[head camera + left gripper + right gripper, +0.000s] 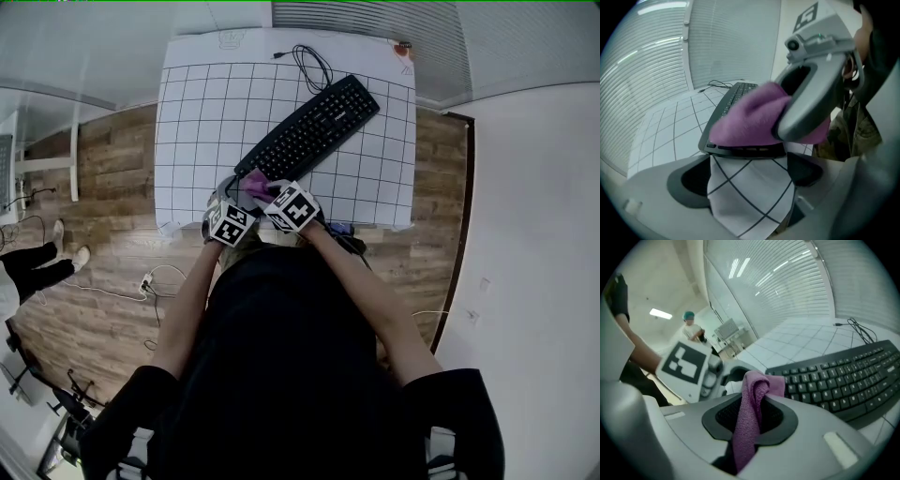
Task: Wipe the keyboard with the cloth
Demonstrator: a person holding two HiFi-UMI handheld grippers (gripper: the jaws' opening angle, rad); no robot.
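Note:
A black keyboard (314, 127) lies diagonally on the white grid mat (202, 122). A purple cloth (255, 184) rests on the keyboard's near left end. My right gripper (264, 191) is shut on it. In the right gripper view the cloth (750, 413) is pinched upright between the jaws (752, 401), with the keyboard (843, 380) just ahead to the right. My left gripper (225, 195) sits beside it, low over the mat. Its jaws (750, 161) stand open with only mat between them. Just beyond lie the keyboard's end (736, 96), the cloth (750, 119) and the right gripper (787, 124).
The keyboard's cable (312, 64) coils at the back of the mat. A small orange item (403, 47) sits at the far right corner. Both grippers are near the table's front edge. Wood floor with a power strip (148, 281) lies to the left. A person (691, 326) stands far off.

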